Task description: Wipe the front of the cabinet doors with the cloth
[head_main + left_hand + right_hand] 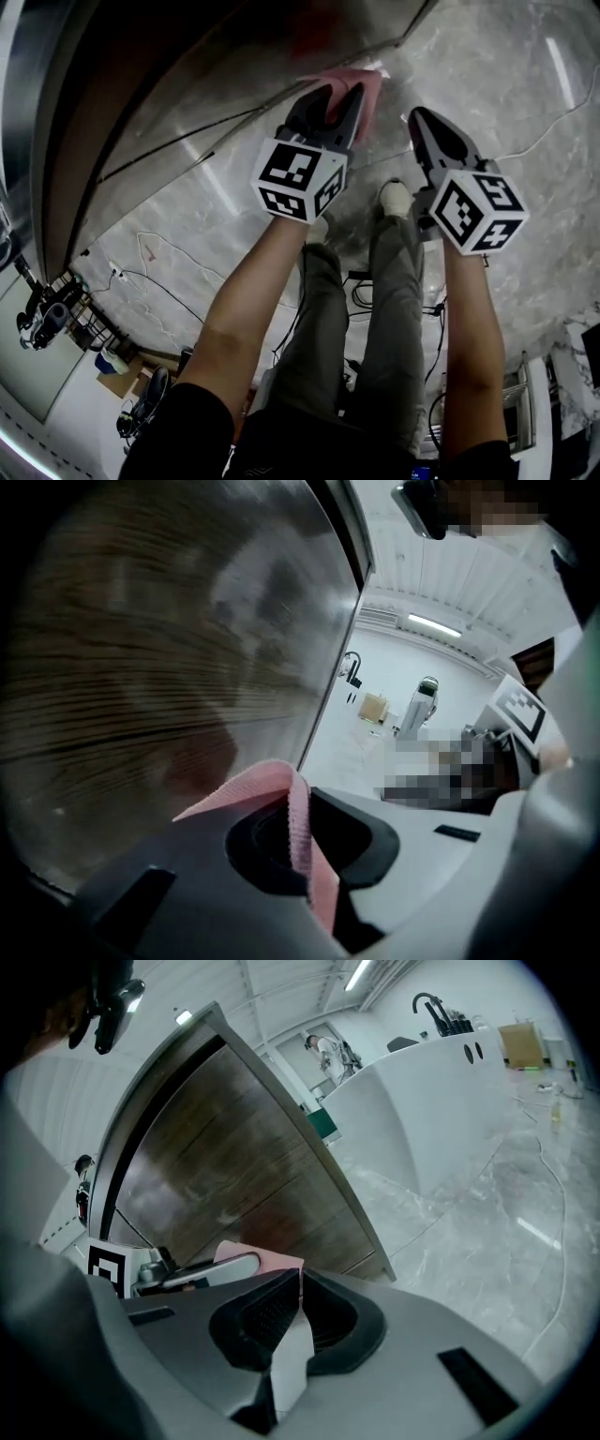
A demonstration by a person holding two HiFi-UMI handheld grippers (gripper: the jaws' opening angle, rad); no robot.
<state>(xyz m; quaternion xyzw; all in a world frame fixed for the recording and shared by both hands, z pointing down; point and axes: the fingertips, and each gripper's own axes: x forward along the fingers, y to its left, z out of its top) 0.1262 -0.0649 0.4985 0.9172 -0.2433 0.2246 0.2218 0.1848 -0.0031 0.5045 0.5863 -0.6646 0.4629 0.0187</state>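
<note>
The left gripper (343,94) is clamped on the pink cloth (302,829), which sits at the glossy wood door (141,667), seemingly pressed to its lower front. The right gripper (298,1283) hangs just beside the door, off its face, jaws together with nothing between them.

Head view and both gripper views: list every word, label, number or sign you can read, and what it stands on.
No readable text in any view.
On the left marker cube and the right marker cube: black-and-white square patterns only, no letters or digits.
On the pink cloth and the cabinet door: no print visible.
</note>
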